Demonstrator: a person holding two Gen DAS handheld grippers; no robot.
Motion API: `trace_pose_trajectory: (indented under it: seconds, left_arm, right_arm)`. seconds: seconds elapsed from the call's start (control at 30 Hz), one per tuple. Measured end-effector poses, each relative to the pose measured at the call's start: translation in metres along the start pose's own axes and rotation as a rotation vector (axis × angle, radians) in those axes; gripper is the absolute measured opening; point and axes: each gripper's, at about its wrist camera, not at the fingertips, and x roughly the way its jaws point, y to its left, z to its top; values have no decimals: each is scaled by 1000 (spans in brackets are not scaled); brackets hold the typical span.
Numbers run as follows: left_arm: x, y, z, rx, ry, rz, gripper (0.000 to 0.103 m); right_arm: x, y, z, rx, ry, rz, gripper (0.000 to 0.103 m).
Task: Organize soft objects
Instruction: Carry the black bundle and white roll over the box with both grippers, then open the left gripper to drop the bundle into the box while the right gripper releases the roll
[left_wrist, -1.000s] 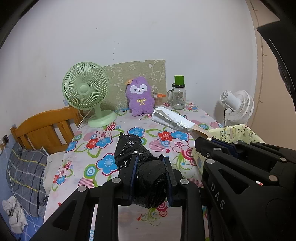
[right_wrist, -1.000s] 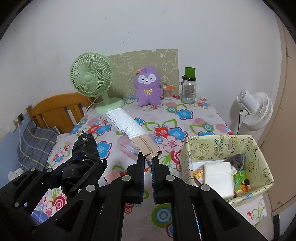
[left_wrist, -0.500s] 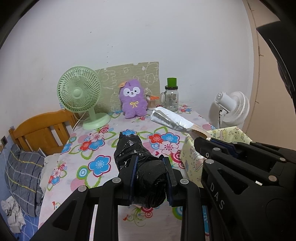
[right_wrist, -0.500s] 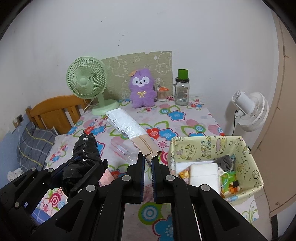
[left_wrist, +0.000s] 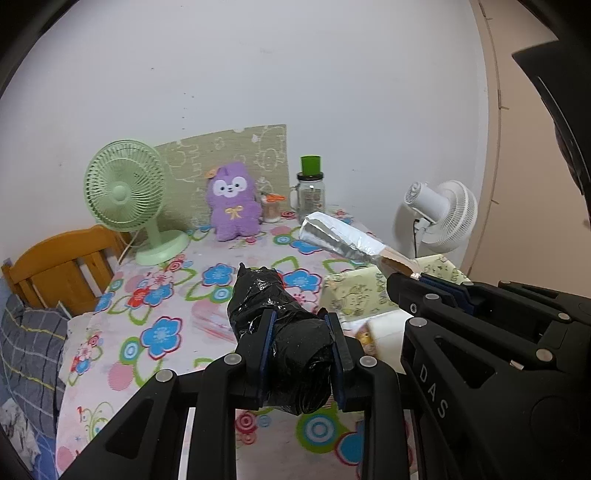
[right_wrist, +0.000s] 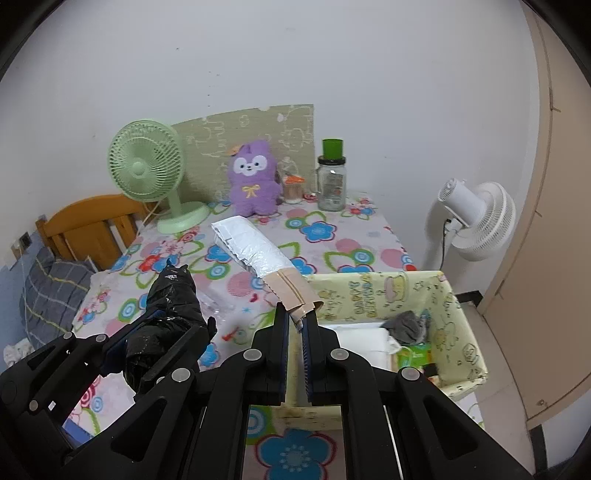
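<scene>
Left wrist view: the left gripper (left_wrist: 301, 354) was seen with jaws clamped on a crinkled, glossy black plastic bundle (left_wrist: 284, 332), carried above the tabletop (left_wrist: 159, 295). The right gripper (right_wrist: 295, 334) was pinched on the cardboard end of a silver foil roll (right_wrist: 255, 247), beside the yellow basket (right_wrist: 454, 314). The long roll could be levered loose from so thin a hold.

Soft, even indoor light, no harsh shadows; fisheye bending curved the edges, black vignette crept in around twelve o'clock.
</scene>
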Motion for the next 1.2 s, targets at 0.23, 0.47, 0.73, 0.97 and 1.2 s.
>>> trace_pose_trajectory:
  seconds: [0.23,0.47,0.73,0.97,1.2]
  left_arm:
    - [9,-22,3,20,7,-32,25]
    - [18,-43,8,38,13,-61,25]
    - [30,-62,11,61,28,-98,25]
    - [45,-79,11,81,59,-128,25]
    - [63,-92,7,107,101,-142,26]
  right_arm:
    - [2,-25,-1,24,4,-31,9]
    - [4,-47,-1,42,8,-56,9]
    - [9,-69,-2,54,15,-81,9]
    - [19,-87,-7,68,34,-102,9]
    - [34,-104,-12,96,69,-112,9]
